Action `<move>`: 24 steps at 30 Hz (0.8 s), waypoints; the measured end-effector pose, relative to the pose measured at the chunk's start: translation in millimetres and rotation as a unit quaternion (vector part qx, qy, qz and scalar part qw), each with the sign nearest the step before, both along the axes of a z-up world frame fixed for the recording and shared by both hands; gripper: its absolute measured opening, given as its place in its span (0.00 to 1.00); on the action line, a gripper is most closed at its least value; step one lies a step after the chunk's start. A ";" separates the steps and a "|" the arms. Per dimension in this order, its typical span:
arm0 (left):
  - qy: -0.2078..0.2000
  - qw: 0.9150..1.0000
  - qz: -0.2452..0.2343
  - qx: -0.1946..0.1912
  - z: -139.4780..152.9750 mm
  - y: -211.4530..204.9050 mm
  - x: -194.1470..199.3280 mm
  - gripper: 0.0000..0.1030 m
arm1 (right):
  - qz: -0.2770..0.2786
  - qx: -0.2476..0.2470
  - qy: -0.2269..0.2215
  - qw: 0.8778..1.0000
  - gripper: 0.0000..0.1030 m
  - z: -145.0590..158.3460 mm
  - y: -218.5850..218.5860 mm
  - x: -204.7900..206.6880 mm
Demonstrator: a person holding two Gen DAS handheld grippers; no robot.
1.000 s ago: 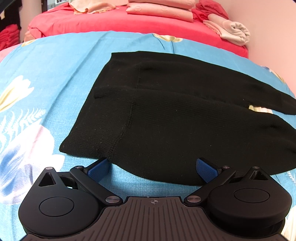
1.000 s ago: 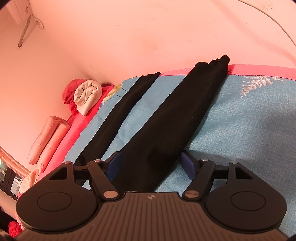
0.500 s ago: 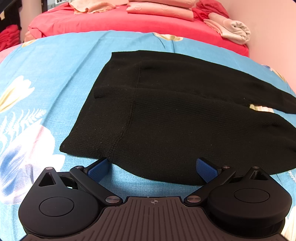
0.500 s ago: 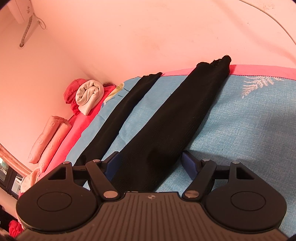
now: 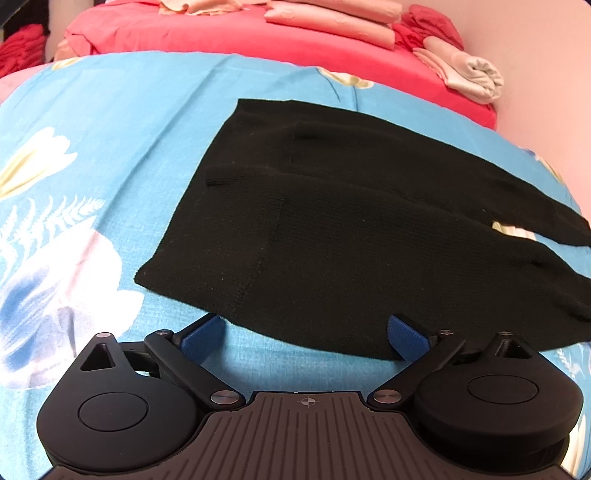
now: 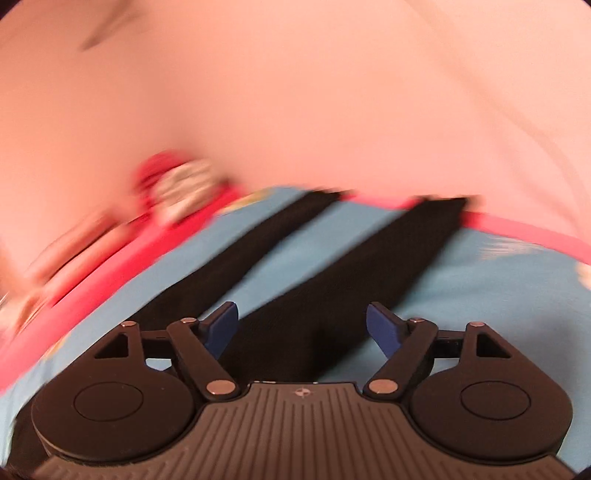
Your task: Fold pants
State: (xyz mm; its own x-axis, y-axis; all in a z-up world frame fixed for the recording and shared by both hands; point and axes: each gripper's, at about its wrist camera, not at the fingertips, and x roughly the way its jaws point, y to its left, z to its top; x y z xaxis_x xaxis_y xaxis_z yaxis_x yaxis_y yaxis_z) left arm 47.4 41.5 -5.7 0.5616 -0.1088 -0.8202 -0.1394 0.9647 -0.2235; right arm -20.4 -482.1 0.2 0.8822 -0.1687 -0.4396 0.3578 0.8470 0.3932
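Note:
Black knit pants (image 5: 351, 236) lie flat on a blue floral bedspread (image 5: 110, 155). The left wrist view shows the waist end, with the waistband at the left. My left gripper (image 5: 306, 334) is open, its blue pads either side of the near hem edge, just above the spread. The right wrist view is blurred and shows the two legs (image 6: 332, 280) running away to the pink wall. My right gripper (image 6: 301, 326) is open over the nearer leg, empty.
A red bed (image 5: 221, 40) with folded pink bedding (image 5: 332, 16) and a rolled cream cloth (image 5: 476, 74) lies beyond the spread. The pink wall (image 6: 295, 92) stands close behind the leg ends. A pink edge strip (image 6: 517, 229) borders the spread.
My right gripper has swung and tilted up quickly, blurring its view; the legs now sit lower in frame. My left gripper has barely shifted.

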 end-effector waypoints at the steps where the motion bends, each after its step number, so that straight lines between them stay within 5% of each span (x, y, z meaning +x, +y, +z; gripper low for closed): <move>1: 0.000 1.000 0.000 0.002 0.6 -1.2 0.1 1.00 | 0.041 0.002 0.004 0.999 0.80 1.8 12.3 5.2; 3: 0.000 1.000 -0.002 0.004 0.6 -3.1 -0.3 1.00 | 0.131 0.022 0.017 0.991 0.83 -0.1 34.5 18.7; 6: -0.003 1.000 -0.006 0.009 -0.3 -3.7 -2.8 1.00 | 0.259 0.080 0.056 0.961 0.85 -16.6 57.0 45.3; 9: -0.005 1.000 -0.009 0.005 -0.5 -1.4 -3.5 1.00 | 0.257 0.091 0.064 0.960 0.81 -29.0 51.4 51.7; 14: -0.005 1.000 -0.008 -0.002 -0.5 2.1 -1.5 1.00 | 0.125 0.115 0.042 0.985 0.86 -25.9 -17.9 31.1; 18: -0.005 1.000 -0.006 0.003 -1.1 -0.3 0.3 1.00 | 0.033 0.174 0.007 0.984 0.86 -26.9 -78.6 8.4; 21: -0.007 1.000 -0.003 0.001 -0.6 -0.1 0.7 1.00 | -0.077 0.154 0.015 0.985 0.88 -22.3 -103.1 -6.5; 24: -0.007 1.000 -0.004 -0.021 0.9 4.3 -1.8 1.00 | -0.084 0.172 0.005 0.982 0.88 -24.2 -108.5 -14.9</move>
State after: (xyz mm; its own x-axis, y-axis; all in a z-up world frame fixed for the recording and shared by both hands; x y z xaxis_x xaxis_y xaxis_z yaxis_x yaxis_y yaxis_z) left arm 45.6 45.8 -4.7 0.5726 -0.1468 -0.8066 -0.1283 0.9557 -0.2650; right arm -35.3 -590.6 -24.0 0.8497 -0.1509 -0.5052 0.4864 0.5942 0.6406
